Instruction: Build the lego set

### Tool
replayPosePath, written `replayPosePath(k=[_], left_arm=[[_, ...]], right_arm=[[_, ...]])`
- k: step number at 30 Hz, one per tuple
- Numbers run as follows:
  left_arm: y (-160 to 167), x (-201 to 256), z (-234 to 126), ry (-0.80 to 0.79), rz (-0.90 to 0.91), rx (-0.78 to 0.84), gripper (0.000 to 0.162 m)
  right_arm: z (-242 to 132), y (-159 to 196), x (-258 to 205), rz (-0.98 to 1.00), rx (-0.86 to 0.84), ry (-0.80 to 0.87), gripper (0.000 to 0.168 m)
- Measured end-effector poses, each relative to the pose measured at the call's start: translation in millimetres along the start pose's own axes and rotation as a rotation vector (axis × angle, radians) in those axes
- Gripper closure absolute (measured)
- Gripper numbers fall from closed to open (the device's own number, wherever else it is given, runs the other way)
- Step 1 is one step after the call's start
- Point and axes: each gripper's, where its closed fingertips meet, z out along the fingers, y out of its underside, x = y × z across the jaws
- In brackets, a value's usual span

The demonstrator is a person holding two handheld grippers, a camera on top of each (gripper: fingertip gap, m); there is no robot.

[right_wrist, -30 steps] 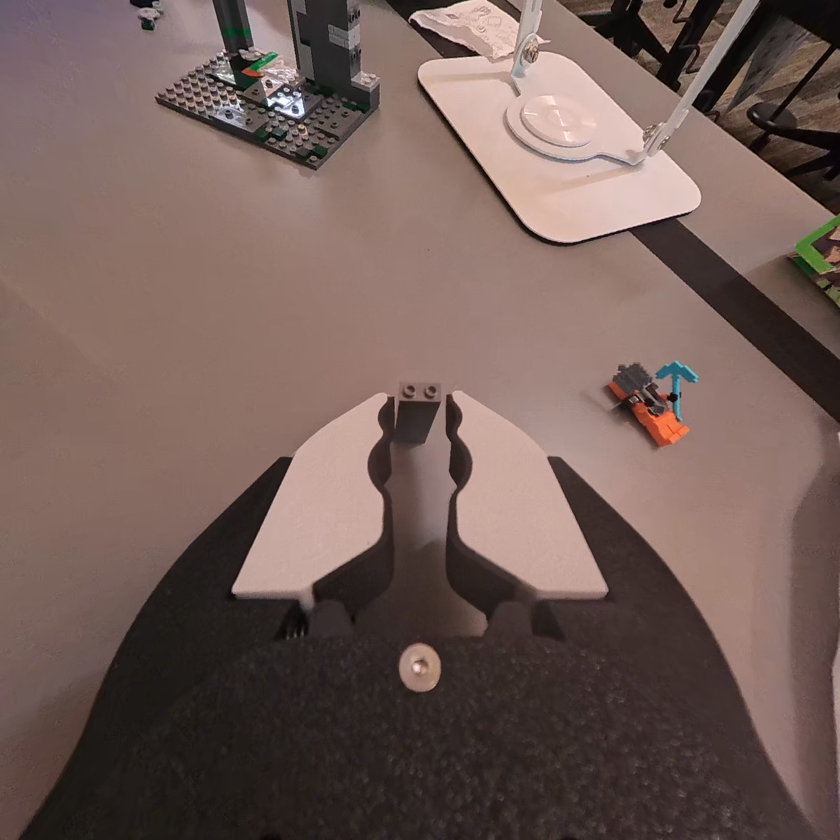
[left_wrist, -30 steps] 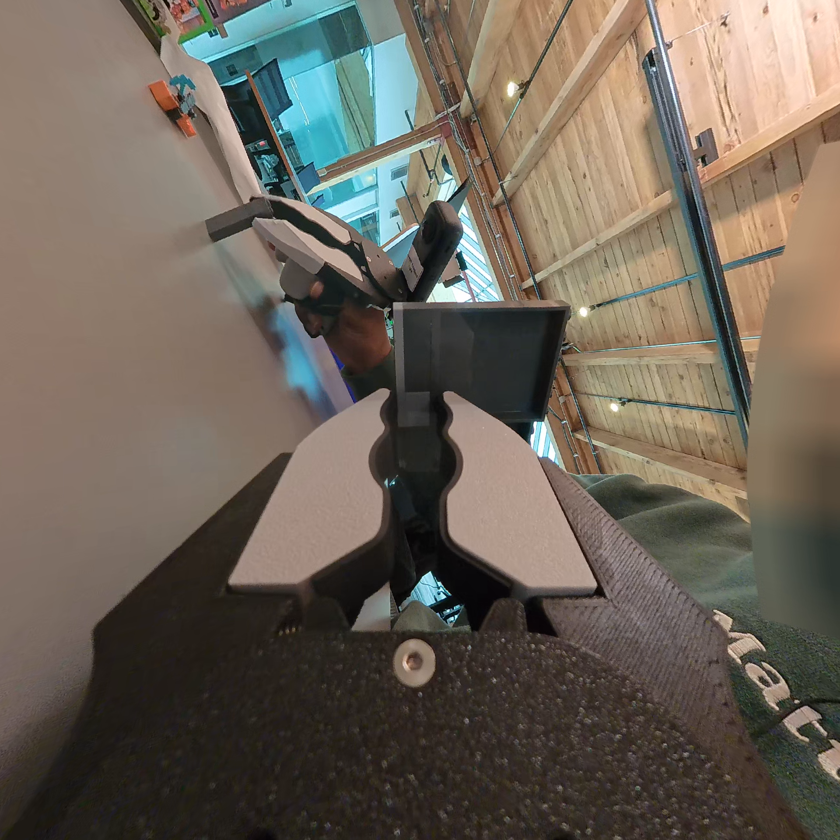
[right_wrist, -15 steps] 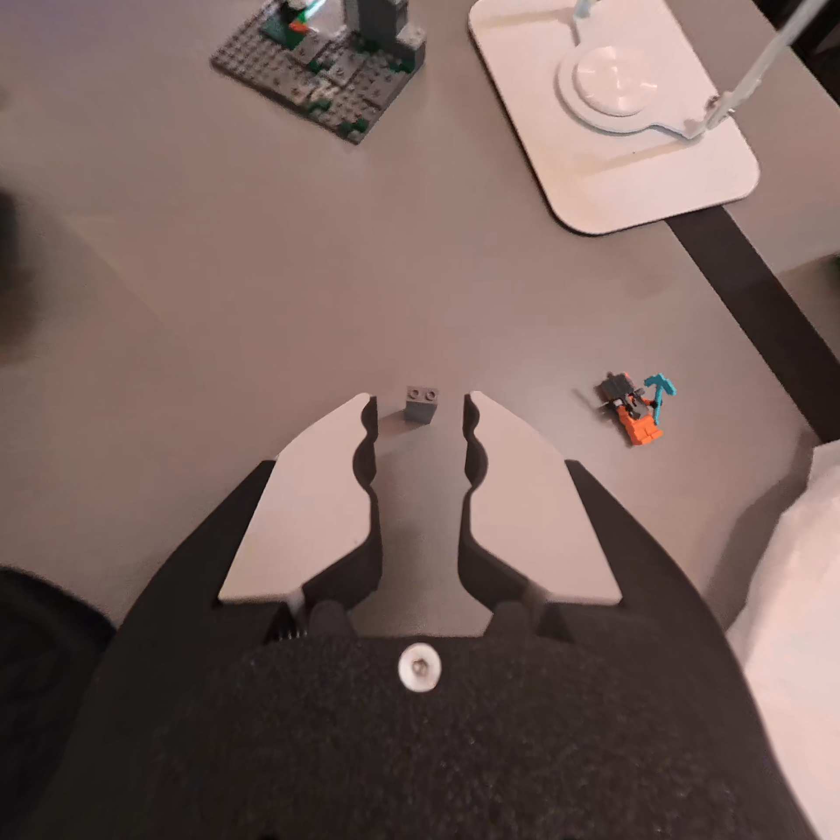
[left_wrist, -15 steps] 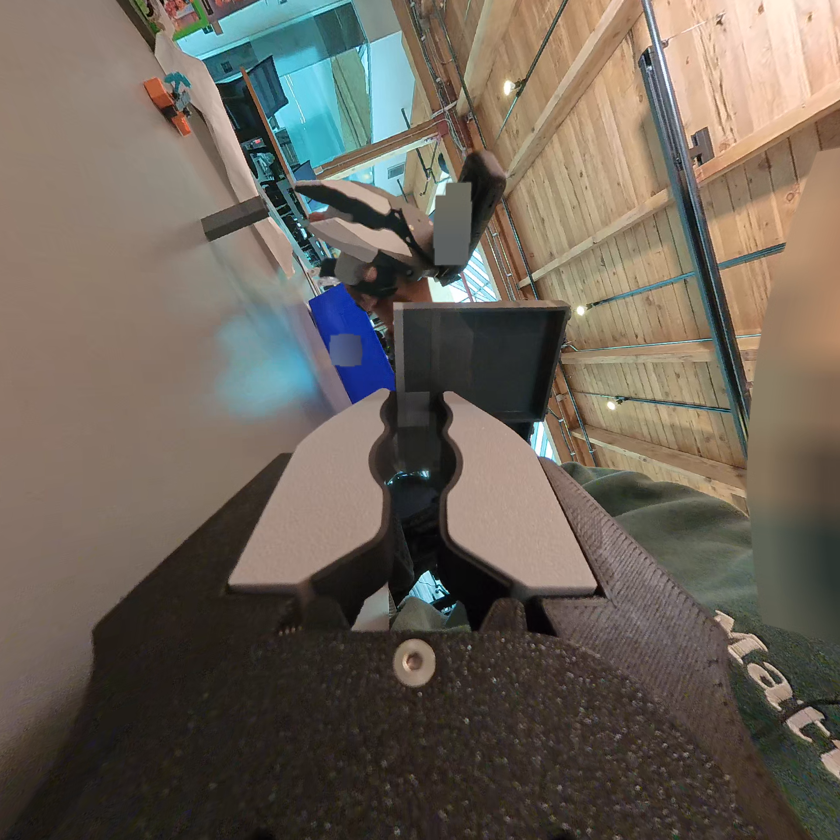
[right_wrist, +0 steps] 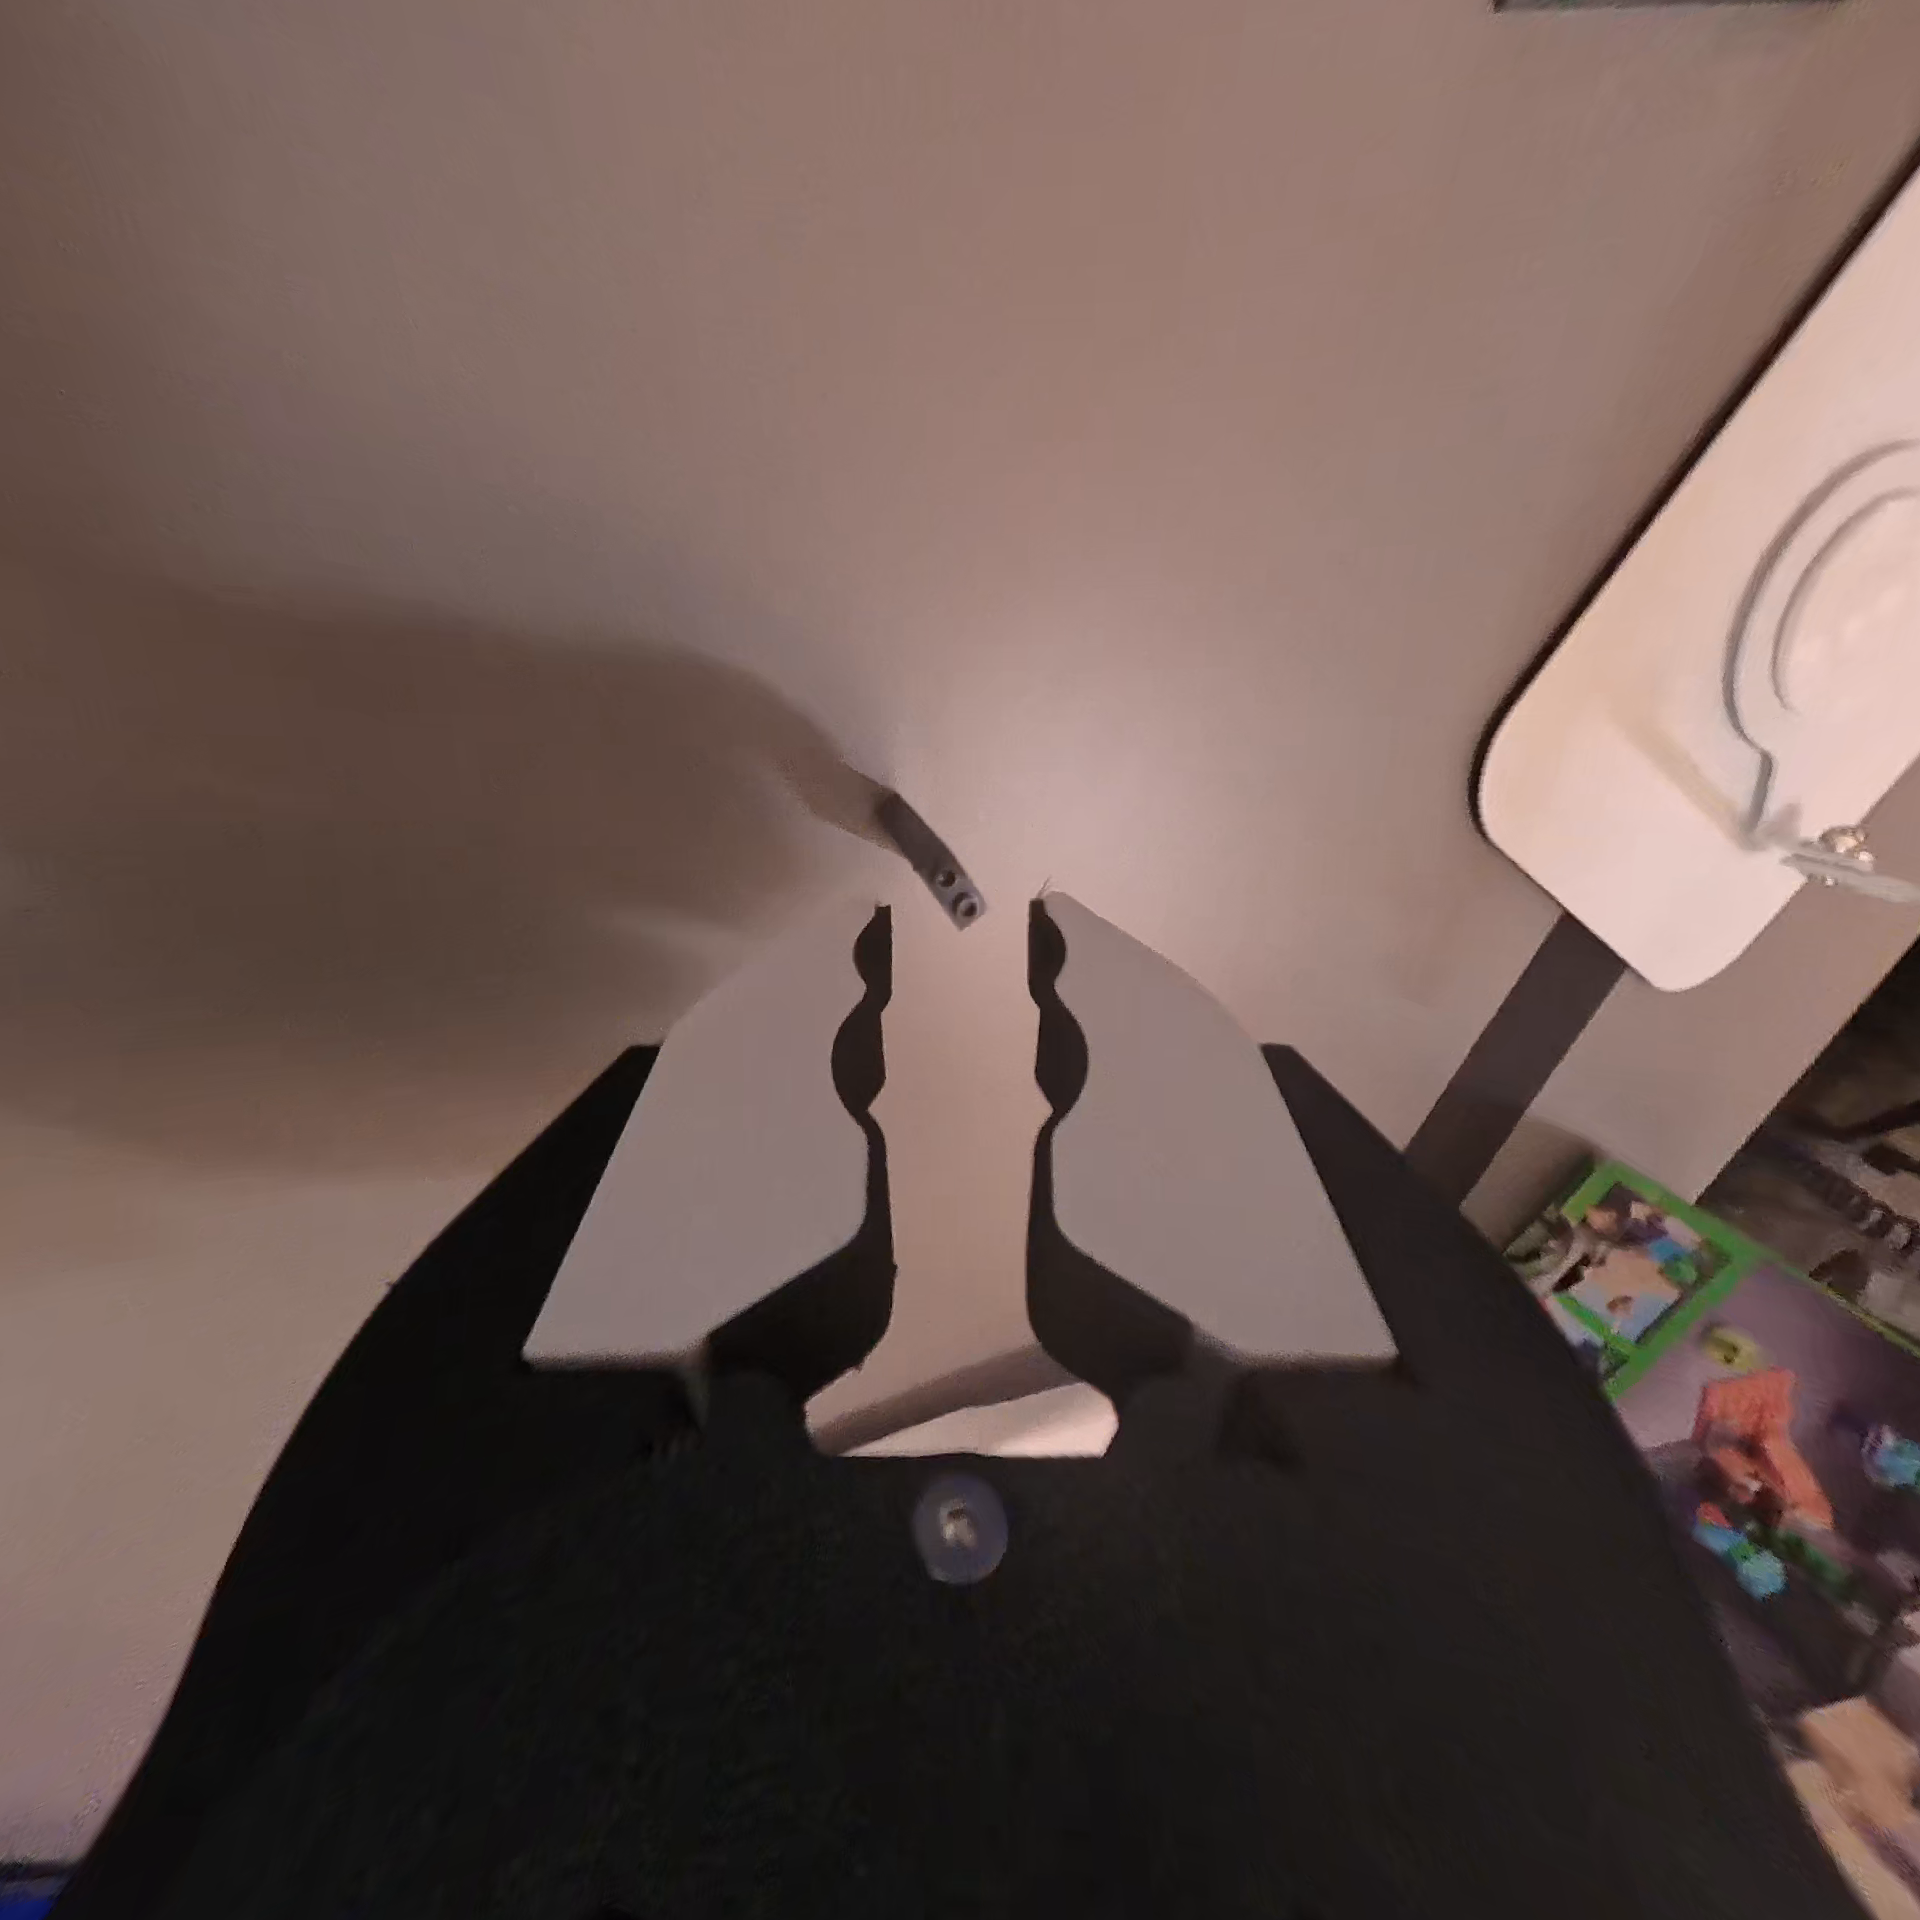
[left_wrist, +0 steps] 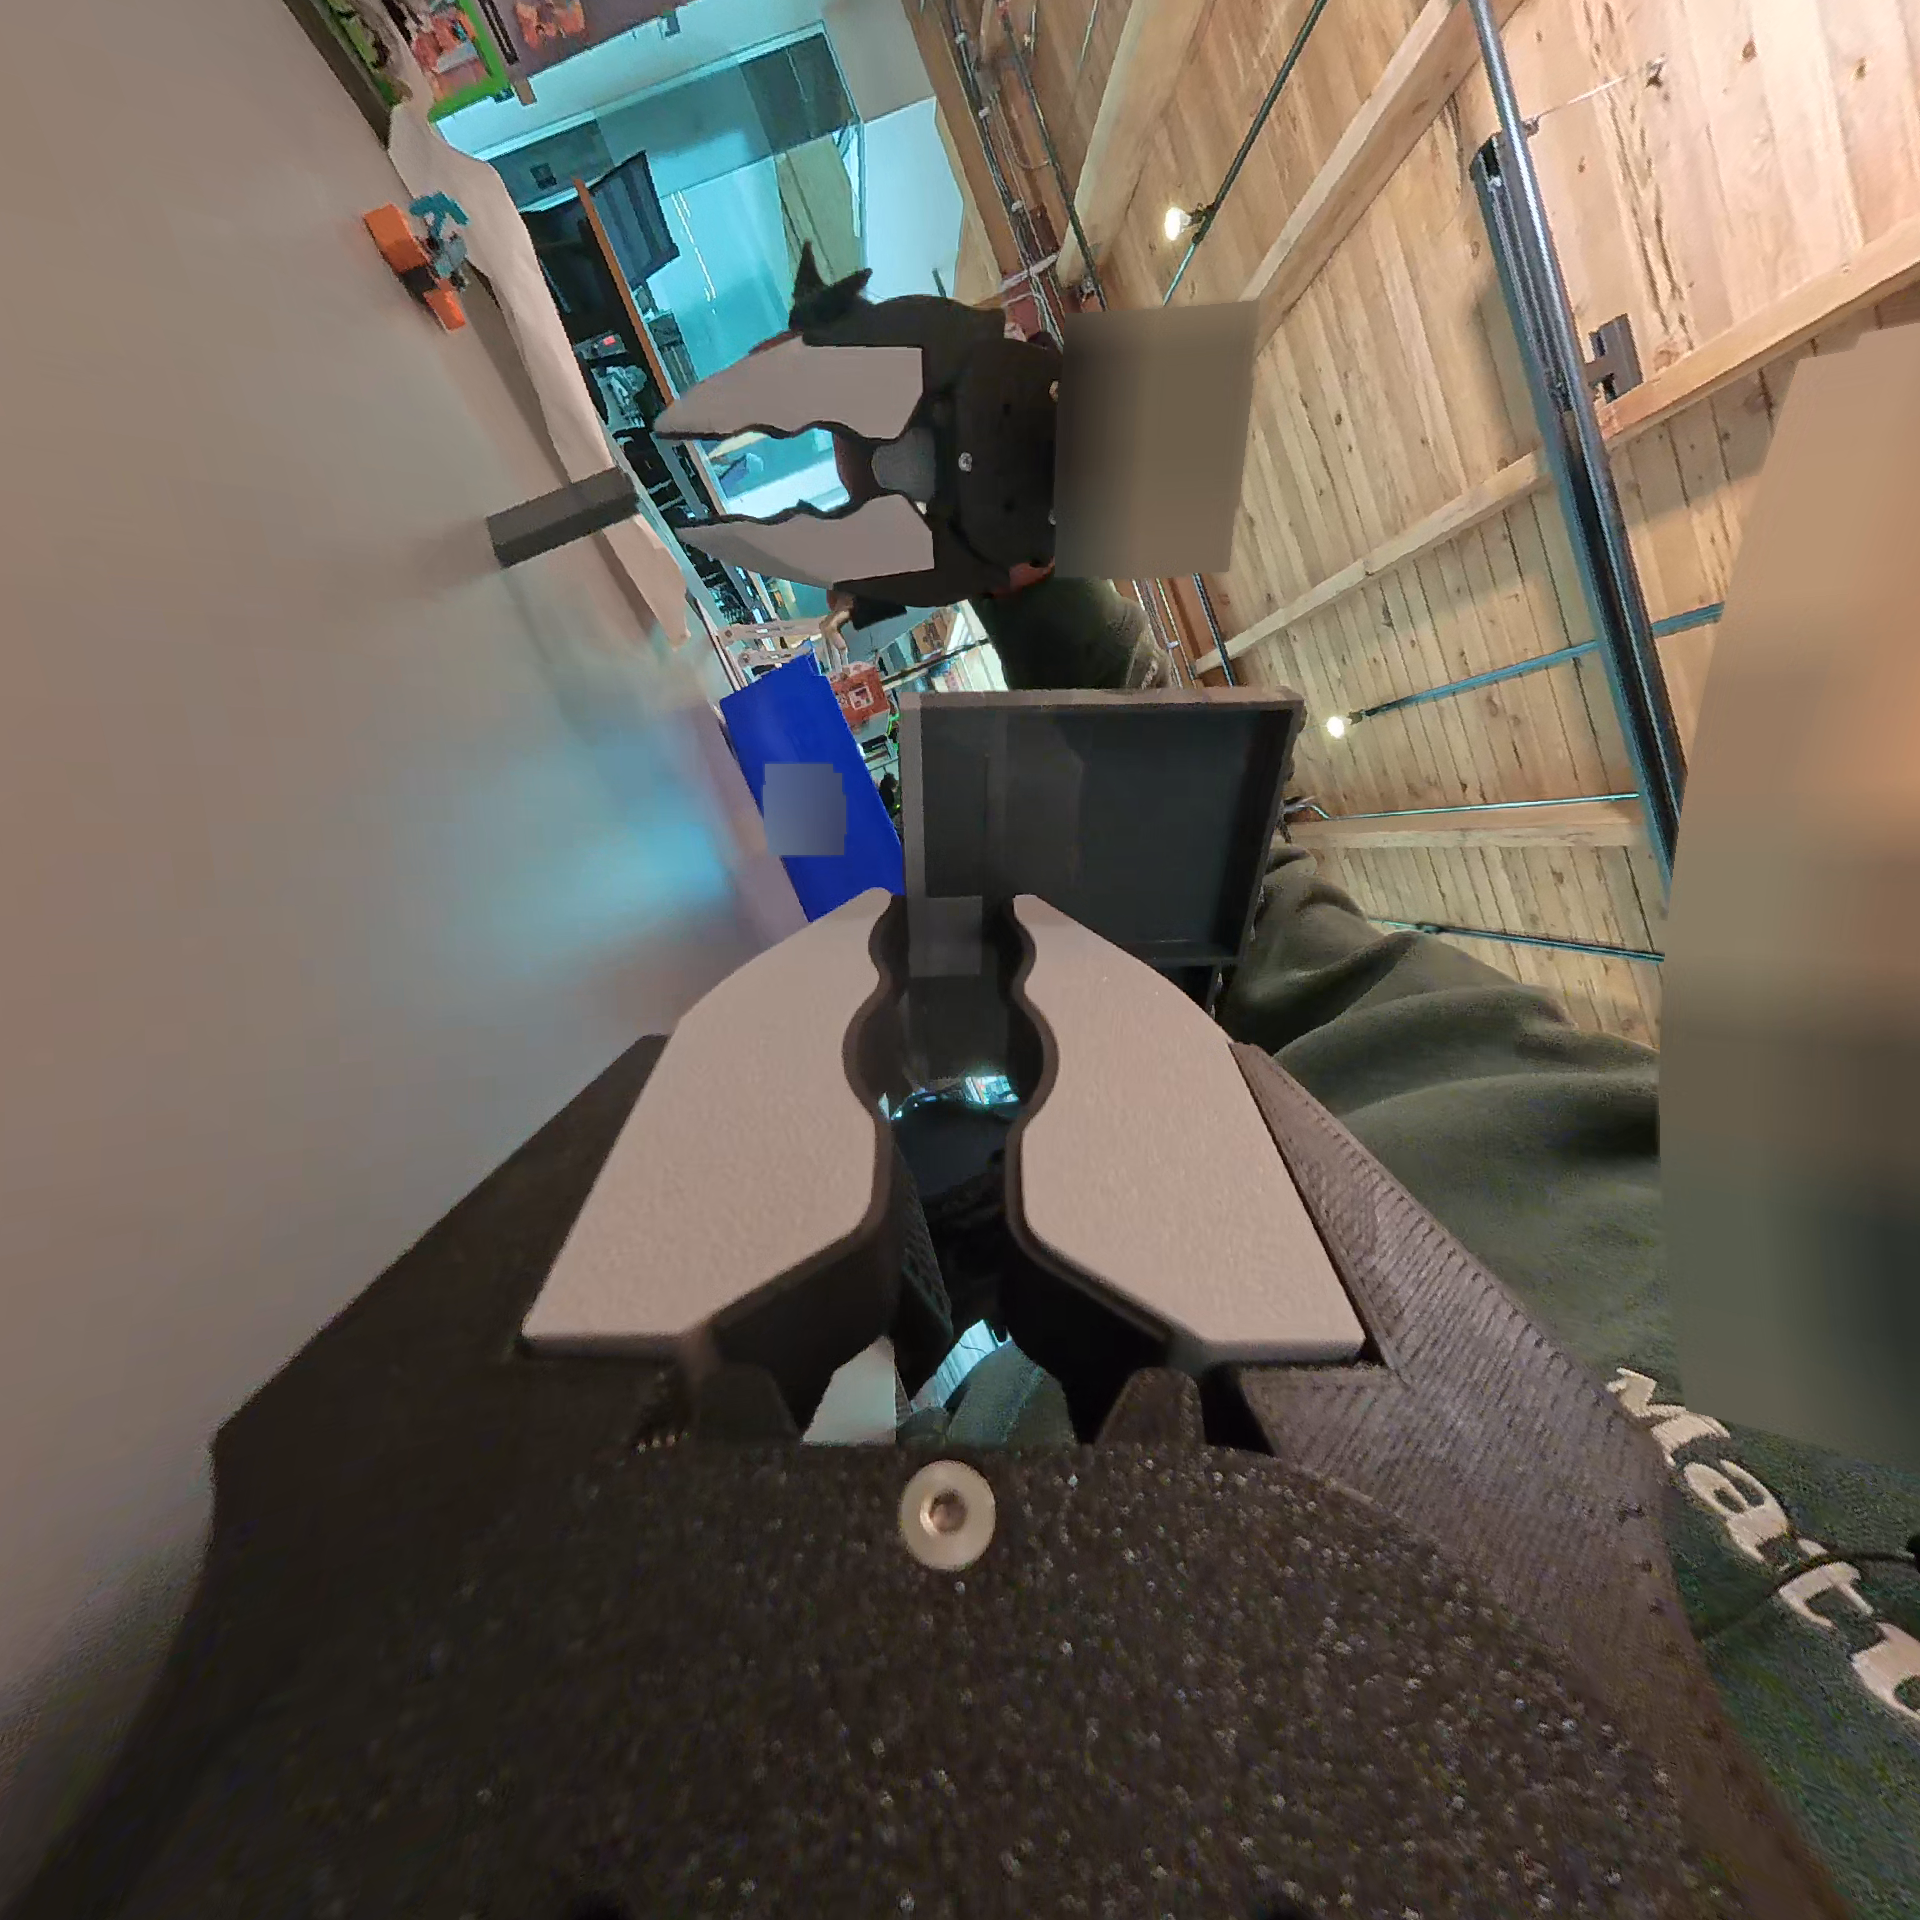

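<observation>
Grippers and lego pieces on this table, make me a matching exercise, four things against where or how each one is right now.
Things:
1. left gripper
2. right gripper
3. tall grey brick
4. orange figure

States:
A. standing alone on the table
B. open and empty
C. lying far along the table
D. shut on a dark grey panel piece

Pairs: 1-D, 2-B, 3-A, 4-C

A large open workspace or office hall is showing here: a timber plank ceiling with beams, pipes and spotlights, glass partitions glowing teal behind, and a plain grey table carrying a white lamp base and toy boxes.
</observation>
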Motion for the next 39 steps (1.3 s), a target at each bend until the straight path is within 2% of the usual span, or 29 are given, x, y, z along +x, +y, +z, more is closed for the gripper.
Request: replayPosePath(k=[25,39], left_arm=[[-8.4,-10.3,7.1,-0.051,0.01,0.038,0.146],[-10.6,-13.4,8.0,-0.062,0.001,0.046,0.147]], right_arm=[[19.3,6.2,-1.9,-0.28,0.036,-0.089,0.15],[20.1,8.7,-0.4,-0.311,0.05,-0.094,0.155]])
